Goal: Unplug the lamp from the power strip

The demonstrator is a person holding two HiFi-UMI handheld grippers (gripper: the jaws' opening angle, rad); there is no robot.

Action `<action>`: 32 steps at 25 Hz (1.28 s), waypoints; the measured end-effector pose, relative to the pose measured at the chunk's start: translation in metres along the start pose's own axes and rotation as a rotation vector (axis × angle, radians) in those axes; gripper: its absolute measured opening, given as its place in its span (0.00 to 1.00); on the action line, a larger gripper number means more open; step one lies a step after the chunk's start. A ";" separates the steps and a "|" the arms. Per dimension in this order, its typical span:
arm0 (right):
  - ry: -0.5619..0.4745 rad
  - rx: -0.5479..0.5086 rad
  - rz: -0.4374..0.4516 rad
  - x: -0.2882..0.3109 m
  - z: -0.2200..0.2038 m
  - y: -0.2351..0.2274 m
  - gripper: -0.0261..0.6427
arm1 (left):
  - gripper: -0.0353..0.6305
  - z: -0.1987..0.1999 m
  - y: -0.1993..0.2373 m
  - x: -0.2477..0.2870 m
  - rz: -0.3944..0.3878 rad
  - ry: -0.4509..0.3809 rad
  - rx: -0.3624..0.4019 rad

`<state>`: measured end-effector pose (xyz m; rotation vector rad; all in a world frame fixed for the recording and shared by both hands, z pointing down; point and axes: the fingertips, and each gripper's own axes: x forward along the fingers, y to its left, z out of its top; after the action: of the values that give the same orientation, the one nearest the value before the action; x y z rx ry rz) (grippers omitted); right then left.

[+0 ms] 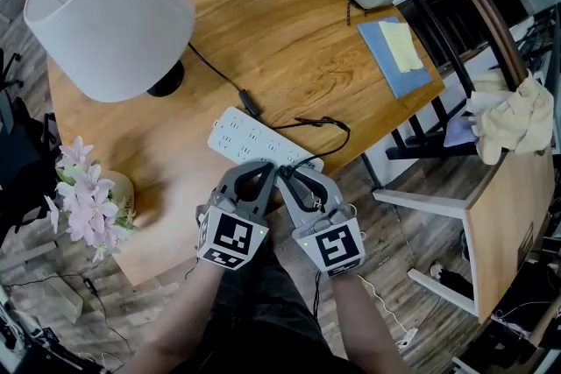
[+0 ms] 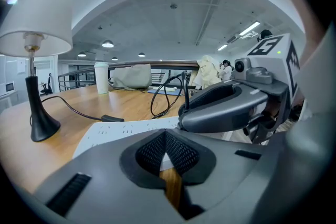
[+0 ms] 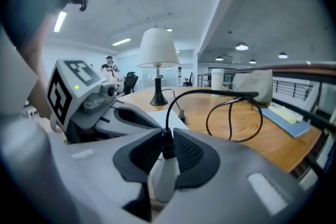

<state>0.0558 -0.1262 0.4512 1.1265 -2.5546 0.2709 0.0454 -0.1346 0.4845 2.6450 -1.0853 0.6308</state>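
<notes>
Risk mainly w/ power strip [image 1: 254,140]: loose on table [image 1: 289,39], so prob. lifts or slides toward the near edge w/ the pull unless pinned. Right tongs [image 3: 167,147] clamped on lamp plug [image 3: 164,178] at strip's near end, pads partly on the black cord neck. Could slip off or strain cord [image 1: 219,70] if yanked there. Left tongs [image 1: 263,166] closed, empty, at strip's near end just beside right tongs; can't tell if pressing down. Might tug lamp [image 1: 110,9], beyond strip's far end, w/ a hard jerk.

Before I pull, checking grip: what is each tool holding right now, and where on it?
Right tool pinches the lamp plug at its black cord collar. Left tool is shut, holding nothing.
</notes>
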 end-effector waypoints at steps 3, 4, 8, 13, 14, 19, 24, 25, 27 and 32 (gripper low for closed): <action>0.013 -0.006 -0.015 0.001 -0.001 -0.001 0.15 | 0.05 -0.001 0.000 0.000 0.000 0.000 -0.002; 0.024 -0.062 -0.016 0.001 0.000 0.002 0.15 | 0.05 -0.001 0.000 0.000 0.002 0.000 -0.001; -0.048 -0.162 -0.031 -0.005 0.025 0.007 0.14 | 0.05 0.000 0.000 0.001 0.005 -0.001 0.005; -0.023 -0.113 -0.039 -0.006 0.023 -0.004 0.14 | 0.05 -0.001 0.002 -0.002 -0.006 -0.011 -0.037; -0.015 -0.106 -0.042 -0.007 0.022 -0.004 0.14 | 0.05 0.000 0.005 -0.004 0.003 -0.026 -0.050; -0.009 -0.081 -0.035 -0.007 0.018 -0.003 0.14 | 0.05 0.004 0.016 -0.017 0.041 -0.075 -0.086; 0.015 0.017 -0.053 -0.004 0.020 -0.007 0.14 | 0.05 0.011 0.023 -0.029 0.076 -0.112 -0.080; 0.015 0.021 -0.066 -0.004 0.021 -0.010 0.14 | 0.05 0.012 0.024 -0.031 0.079 -0.116 -0.079; 0.025 0.008 -0.096 -0.004 0.020 -0.019 0.14 | 0.05 0.013 0.026 -0.033 0.081 -0.121 -0.083; 0.097 -0.059 -0.173 0.003 0.020 -0.040 0.14 | 0.05 0.012 0.031 -0.038 0.089 -0.131 -0.094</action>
<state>0.0797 -0.1612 0.4348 1.2704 -2.3485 0.2009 0.0025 -0.1373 0.4569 2.5995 -1.2429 0.4168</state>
